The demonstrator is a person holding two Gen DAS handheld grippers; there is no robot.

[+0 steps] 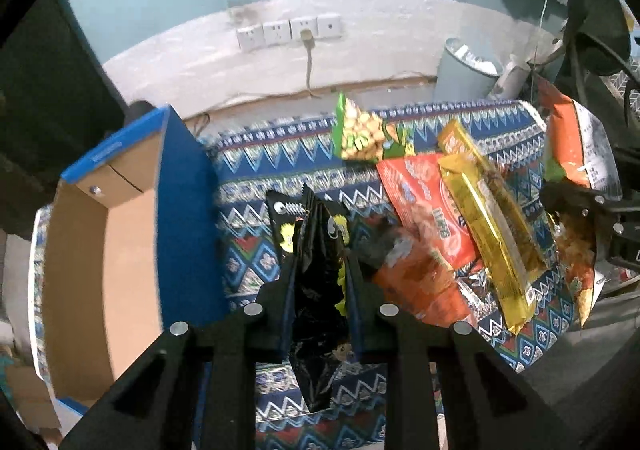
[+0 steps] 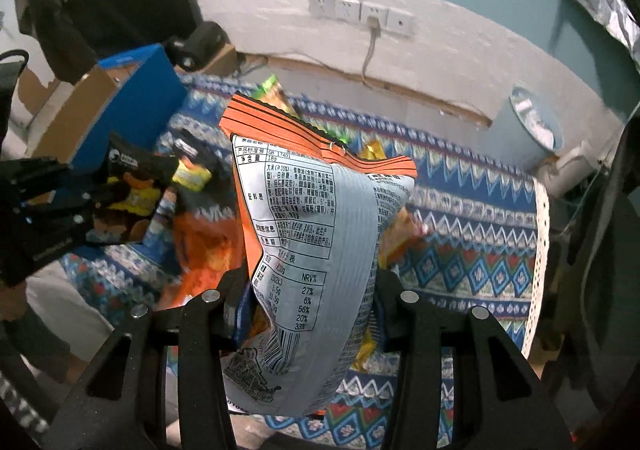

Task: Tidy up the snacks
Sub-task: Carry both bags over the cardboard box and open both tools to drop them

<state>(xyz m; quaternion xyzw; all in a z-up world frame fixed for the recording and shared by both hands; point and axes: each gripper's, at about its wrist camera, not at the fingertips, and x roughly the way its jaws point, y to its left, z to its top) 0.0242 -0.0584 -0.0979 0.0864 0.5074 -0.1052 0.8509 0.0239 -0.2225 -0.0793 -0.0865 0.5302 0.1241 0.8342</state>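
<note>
Over the patterned cloth (image 1: 256, 154) on the worktop, both grippers are loaded. The left gripper (image 1: 320, 270) has its jaws pinching a black pack (image 1: 316, 290) edge-on; the pack hangs below the jaws, clear of the cloth. The right gripper (image 2: 308, 290) has its jaws pinching an orange pack (image 2: 308, 218), printed back toward the camera, held up off the pile.

The open box (image 1: 120, 234), blue outside and brown inside, sits at the left end of the cloth, just beside the left gripper. It looks like the drop target, judging by the task. What shows of its inside looks bare.

Still on the cloth: a green pack (image 1: 360, 130) at the far edge, a red pack (image 1: 424, 202), a gold pack (image 1: 488, 226) lying across the red one, and a second orange one (image 1: 416, 282) near the left jaws.

Likely step: carry the black pack left over the box wall, then release.

- Lift enough that the dangling bottom clears the blue wall; it hangs low and could catch.
- Release low inside, flat against the floor, so later packs stack.
- The right gripper should hold off until the left one clears the box; both arriving together risks a clash.
- Light bags swing, so moves should be slow.
</note>
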